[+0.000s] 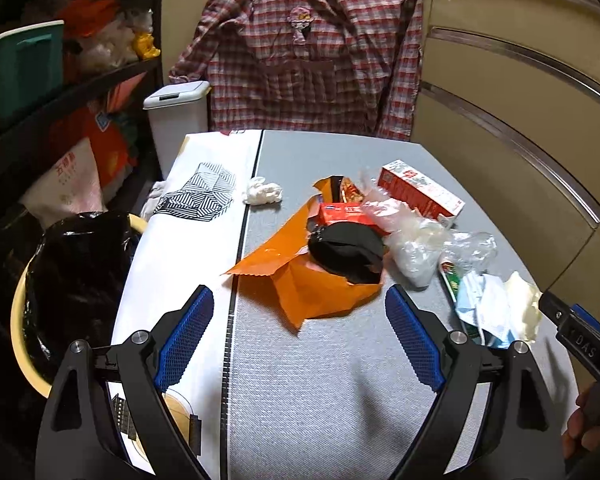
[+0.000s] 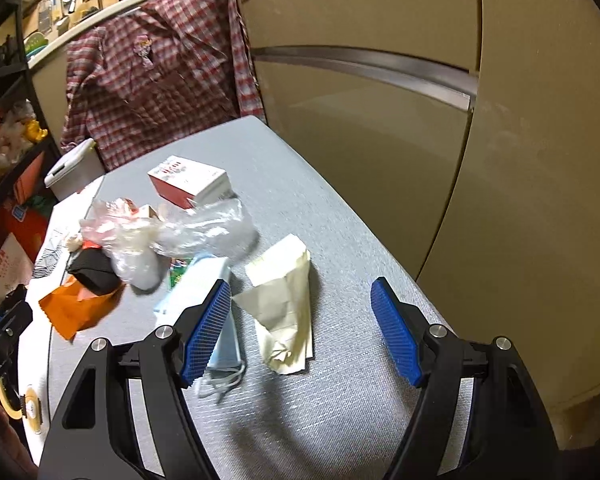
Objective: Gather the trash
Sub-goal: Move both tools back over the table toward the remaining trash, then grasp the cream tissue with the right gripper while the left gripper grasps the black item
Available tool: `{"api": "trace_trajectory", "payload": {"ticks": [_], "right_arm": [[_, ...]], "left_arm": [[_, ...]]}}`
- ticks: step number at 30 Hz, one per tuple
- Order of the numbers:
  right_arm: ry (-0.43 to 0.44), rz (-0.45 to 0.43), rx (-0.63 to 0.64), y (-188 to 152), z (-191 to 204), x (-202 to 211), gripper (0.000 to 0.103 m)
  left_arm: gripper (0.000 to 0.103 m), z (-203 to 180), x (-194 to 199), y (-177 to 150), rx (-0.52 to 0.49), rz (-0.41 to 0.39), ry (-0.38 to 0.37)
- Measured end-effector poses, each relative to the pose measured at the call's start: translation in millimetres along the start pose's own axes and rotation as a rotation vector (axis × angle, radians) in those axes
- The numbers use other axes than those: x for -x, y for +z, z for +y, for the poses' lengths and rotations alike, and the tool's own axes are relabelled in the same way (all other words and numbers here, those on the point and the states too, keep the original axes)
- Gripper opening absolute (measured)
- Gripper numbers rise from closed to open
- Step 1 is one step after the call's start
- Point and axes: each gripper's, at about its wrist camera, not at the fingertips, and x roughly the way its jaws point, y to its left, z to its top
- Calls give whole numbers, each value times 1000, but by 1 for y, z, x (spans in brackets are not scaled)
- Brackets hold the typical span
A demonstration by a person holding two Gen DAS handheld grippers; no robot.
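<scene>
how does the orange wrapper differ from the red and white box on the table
The orange wrapper is soft, torn open and crumpled flat, while the red and white box is rigid and keeps its rectangular shape. The wrapper is plain orange; the box carries print. The wrapper has a black item resting on it; the box lies farther back with nothing on top. Both lie on the grey table, ungripped.

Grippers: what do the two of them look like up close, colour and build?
Both match: the left gripper and right gripper have black angular frames with triangular cutouts, silver round pivot bolts, and blue ribbed pads on the fingers. No cables show. The right gripper's body bears white "DAS" lettering in the left wrist view.
</scene>
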Motion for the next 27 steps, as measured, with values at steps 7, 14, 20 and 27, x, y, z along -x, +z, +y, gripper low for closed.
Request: {"api": "trace_trajectory", "payload": {"ticks": [7, 14, 20, 27], "right_arm": [[19, 22, 24, -4, 5, -11, 53], [52, 28, 91, -7, 14, -9, 14], [34, -40, 116, 7, 19, 19, 11], [35, -65, 135, 16, 20, 31, 5]], "left_arm": [[85, 3, -5, 1, 7, 2, 9], [85, 5, -5, 1, 14, -4, 6], [85, 11, -6, 5, 55, -2, -23], [84, 9, -21, 18, 45, -7, -46]]}}
